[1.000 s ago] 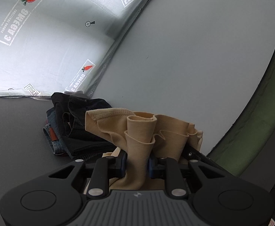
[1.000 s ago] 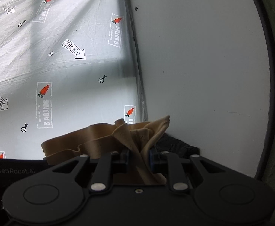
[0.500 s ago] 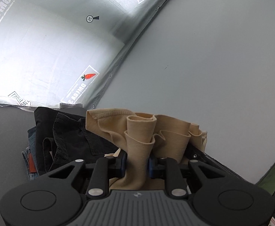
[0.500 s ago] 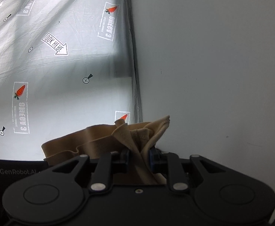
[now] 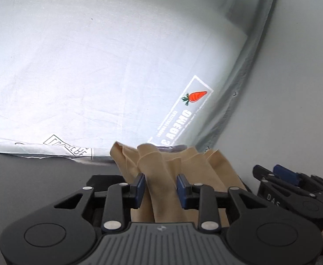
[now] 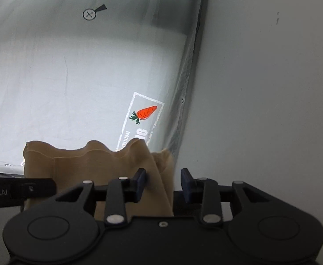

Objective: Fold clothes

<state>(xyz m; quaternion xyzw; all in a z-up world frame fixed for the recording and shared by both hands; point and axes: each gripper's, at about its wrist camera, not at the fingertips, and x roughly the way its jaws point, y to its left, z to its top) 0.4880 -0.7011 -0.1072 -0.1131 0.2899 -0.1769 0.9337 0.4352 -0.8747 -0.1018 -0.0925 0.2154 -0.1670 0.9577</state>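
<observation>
Left wrist view: left gripper has its jaws spread, tan garment bunched loosely between; right gripper likewise.

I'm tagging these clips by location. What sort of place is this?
Probably a staged indoor recording spot, not a lived-in room: a grey printed backdrop sheet with carrot logos hangs beside a plain white wall, behind the tan knit garment on a dark tabletop.

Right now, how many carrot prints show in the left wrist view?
1: a carrot on the sheet, up and right of the cloth. Others may lie behind the cloth or out of frame.
</observation>
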